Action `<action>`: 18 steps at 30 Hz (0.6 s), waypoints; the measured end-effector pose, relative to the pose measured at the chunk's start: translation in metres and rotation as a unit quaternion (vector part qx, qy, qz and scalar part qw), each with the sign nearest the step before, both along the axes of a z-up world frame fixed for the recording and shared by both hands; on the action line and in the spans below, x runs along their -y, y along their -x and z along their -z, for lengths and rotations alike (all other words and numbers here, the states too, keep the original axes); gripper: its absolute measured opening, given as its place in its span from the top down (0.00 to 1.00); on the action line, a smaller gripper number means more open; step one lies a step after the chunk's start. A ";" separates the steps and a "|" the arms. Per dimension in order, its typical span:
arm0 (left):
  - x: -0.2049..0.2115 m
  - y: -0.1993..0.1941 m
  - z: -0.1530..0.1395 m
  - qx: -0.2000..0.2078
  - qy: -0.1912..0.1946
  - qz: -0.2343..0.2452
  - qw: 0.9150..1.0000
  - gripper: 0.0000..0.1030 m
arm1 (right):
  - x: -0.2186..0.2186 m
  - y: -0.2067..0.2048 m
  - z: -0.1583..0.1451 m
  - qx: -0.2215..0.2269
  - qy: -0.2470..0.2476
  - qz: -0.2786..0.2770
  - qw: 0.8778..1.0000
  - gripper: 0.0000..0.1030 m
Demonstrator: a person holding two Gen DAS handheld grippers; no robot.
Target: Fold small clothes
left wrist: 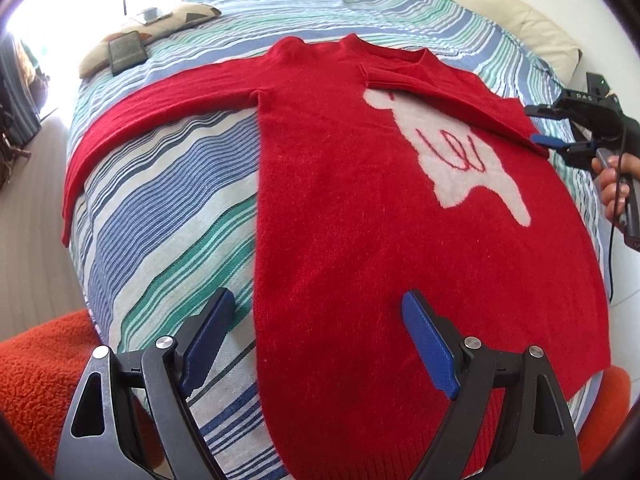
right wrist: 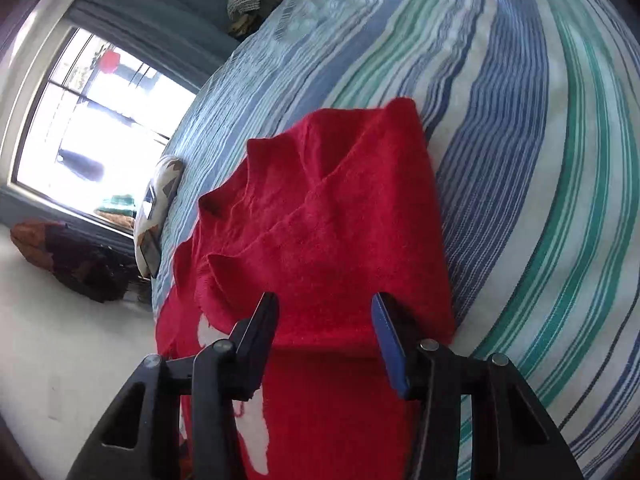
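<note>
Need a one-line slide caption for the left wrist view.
Red sweater flat on striped bedspread, one sleeve folded across; left gripper open above its hem.

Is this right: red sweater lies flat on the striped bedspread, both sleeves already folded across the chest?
Not quite. Only one sleeve is folded across the chest of the red sweater; the other sleeve lies stretched out on the striped bedspread, as the left wrist view shows.

One red sweater [left wrist: 340, 200], two hand-held grippers, perhaps two pillows.
</note>
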State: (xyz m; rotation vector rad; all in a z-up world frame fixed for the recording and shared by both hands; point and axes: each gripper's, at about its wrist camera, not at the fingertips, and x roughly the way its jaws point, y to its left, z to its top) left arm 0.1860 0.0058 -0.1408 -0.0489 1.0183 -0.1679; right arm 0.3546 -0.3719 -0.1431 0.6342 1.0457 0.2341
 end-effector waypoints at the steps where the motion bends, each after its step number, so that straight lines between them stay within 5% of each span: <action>1: 0.001 0.001 0.001 0.001 -0.004 0.000 1.000 0.15 | -0.014 0.002 -0.013 0.017 0.029 -0.026 0.999 0.51; 3: 0.003 0.001 0.002 0.005 -0.012 0.001 1.000 0.15 | -0.059 0.007 -0.043 0.068 0.106 -0.105 0.987 0.51; 7: 0.007 0.001 0.003 0.010 -0.023 0.001 1.000 0.15 | -0.168 0.015 -0.061 0.147 0.221 -0.288 0.920 0.50; 14: 0.002 0.000 0.002 0.005 -0.010 0.000 1.000 0.15 | -0.256 -0.009 0.001 0.160 0.408 -0.369 0.819 0.51; 16: 0.002 -0.001 0.002 0.003 -0.009 0.002 1.000 0.15 | -0.266 -0.012 0.014 0.172 0.469 -0.370 0.783 0.68; 17: 0.002 -0.002 0.002 0.002 -0.008 0.003 1.000 0.15 | -0.269 -0.013 0.017 0.182 0.497 -0.363 0.767 0.94; 18: 0.001 -0.002 0.002 0.001 -0.007 0.003 1.000 0.15 | -0.272 -0.011 0.016 0.194 0.513 -0.354 0.758 0.95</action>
